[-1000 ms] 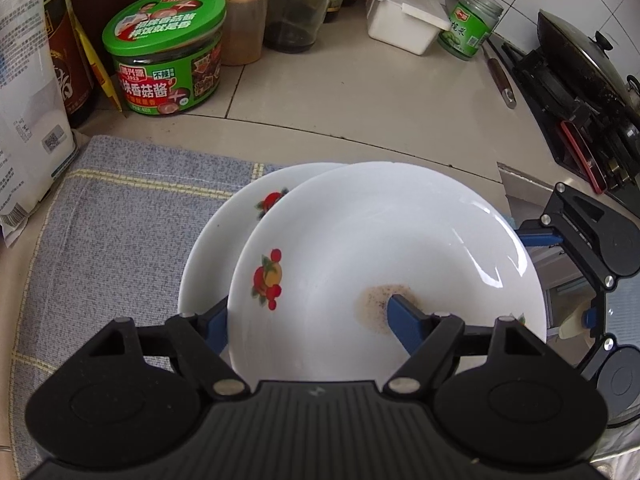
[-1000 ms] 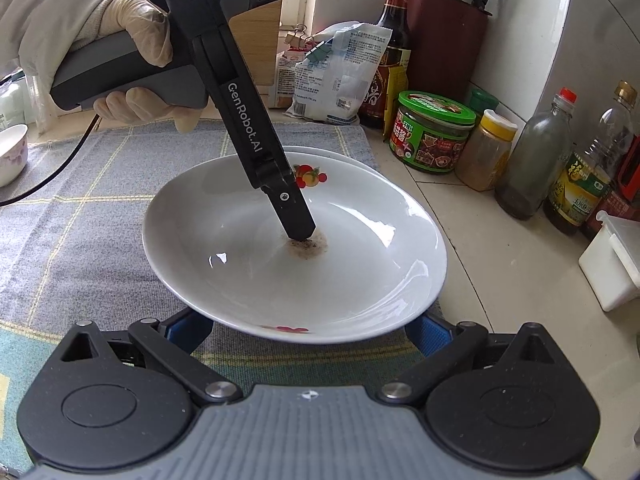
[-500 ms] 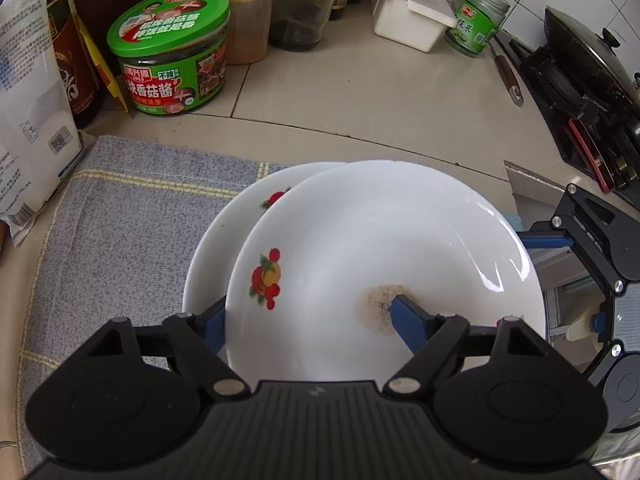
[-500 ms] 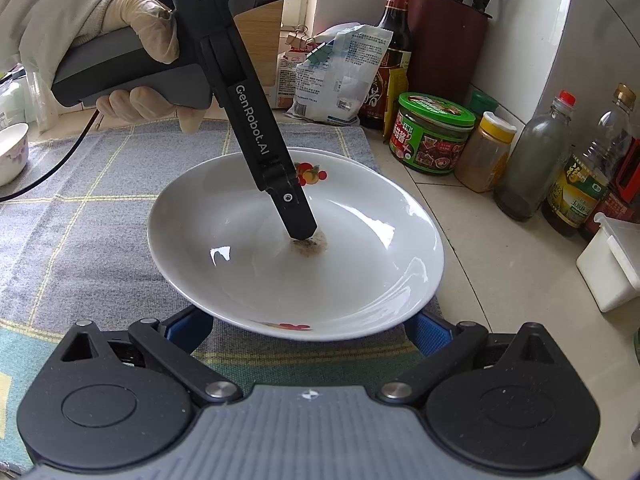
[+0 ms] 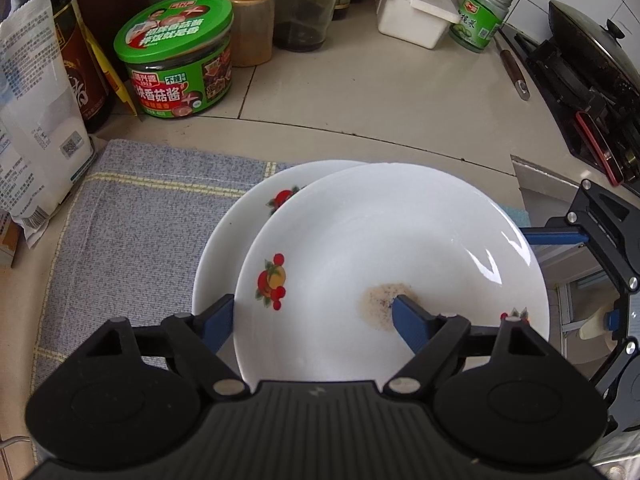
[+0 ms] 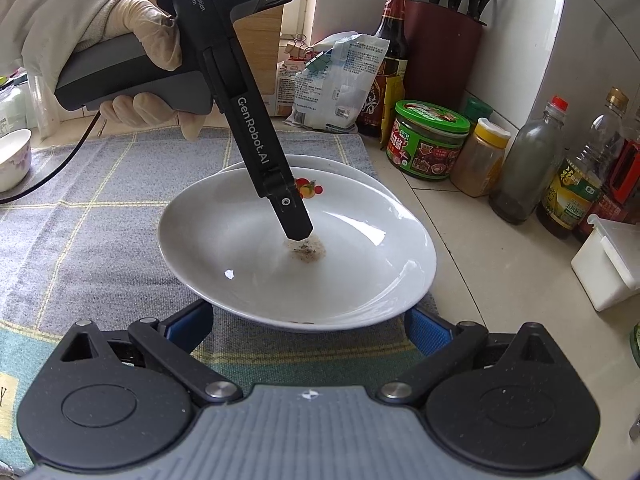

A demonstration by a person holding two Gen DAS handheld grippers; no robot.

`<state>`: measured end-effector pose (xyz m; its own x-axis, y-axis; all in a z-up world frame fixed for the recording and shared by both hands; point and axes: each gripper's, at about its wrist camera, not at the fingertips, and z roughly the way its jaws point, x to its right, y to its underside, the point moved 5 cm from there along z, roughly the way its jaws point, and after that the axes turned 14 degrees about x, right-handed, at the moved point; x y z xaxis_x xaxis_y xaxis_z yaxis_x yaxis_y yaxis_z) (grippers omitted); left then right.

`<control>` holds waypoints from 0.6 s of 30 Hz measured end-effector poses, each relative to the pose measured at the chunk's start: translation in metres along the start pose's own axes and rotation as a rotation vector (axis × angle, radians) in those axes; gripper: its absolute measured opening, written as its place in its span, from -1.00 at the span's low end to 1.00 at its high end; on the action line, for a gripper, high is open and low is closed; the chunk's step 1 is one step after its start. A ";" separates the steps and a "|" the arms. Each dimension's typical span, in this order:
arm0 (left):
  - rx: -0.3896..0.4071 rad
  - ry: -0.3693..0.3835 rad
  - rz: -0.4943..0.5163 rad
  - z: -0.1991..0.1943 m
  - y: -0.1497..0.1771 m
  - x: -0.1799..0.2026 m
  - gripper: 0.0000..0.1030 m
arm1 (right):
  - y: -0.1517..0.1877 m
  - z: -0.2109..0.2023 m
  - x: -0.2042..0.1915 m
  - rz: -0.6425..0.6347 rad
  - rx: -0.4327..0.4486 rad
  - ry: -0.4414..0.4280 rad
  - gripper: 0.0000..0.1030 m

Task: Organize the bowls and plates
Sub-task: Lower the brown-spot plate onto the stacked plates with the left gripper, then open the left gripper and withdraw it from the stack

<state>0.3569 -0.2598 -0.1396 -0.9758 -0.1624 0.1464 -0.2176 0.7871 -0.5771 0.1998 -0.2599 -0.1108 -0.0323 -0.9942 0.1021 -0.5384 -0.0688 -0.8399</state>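
Note:
A white plate with fruit prints and a brown stain (image 5: 384, 248) (image 6: 296, 264) rests tilted on a second white plate (image 5: 236, 236) (image 6: 340, 170) on the grey cloth. My left gripper (image 5: 310, 316) is shut on the top plate's near rim, one finger inside by the stain, one outside under it; its finger (image 6: 294, 222) also shows in the right wrist view. My right gripper (image 6: 308, 326) is open, with a finger at each side of the plate's near rim, below it.
A grey checked cloth (image 5: 148, 208) covers the counter. A green-lidded sauce jar (image 5: 178, 56), spice jar (image 5: 248, 20), bottles, a white box (image 5: 412, 12) and a white bag (image 5: 36, 120) line the back. A stove with a wok (image 5: 588, 56) is on the right. A small bowl (image 6: 12, 156) sits far left.
The top plate has slid a little further over the lower plate, and both grippers have shifted slightly with it.

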 end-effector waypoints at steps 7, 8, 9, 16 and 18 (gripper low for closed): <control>0.013 -0.004 0.006 -0.005 0.000 0.002 0.66 | -0.001 -0.001 0.001 0.000 0.001 0.001 1.00; 0.014 -0.004 0.006 -0.006 0.000 0.002 0.66 | -0.001 -0.002 0.001 -0.002 0.001 0.002 1.00; 0.016 -0.005 0.004 -0.006 0.000 0.002 0.66 | -0.001 -0.003 0.001 -0.004 0.001 0.004 1.00; 0.029 -0.010 0.004 -0.010 -0.001 0.001 0.66 | -0.002 -0.005 0.000 -0.017 0.006 0.015 1.00; 0.033 -0.012 0.003 -0.012 -0.001 0.001 0.67 | -0.002 -0.007 0.000 -0.014 0.011 0.013 1.00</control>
<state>0.3566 -0.2536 -0.1294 -0.9765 -0.1677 0.1353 -0.2154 0.7674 -0.6038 0.1950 -0.2587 -0.1054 -0.0353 -0.9921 0.1206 -0.5297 -0.0838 -0.8440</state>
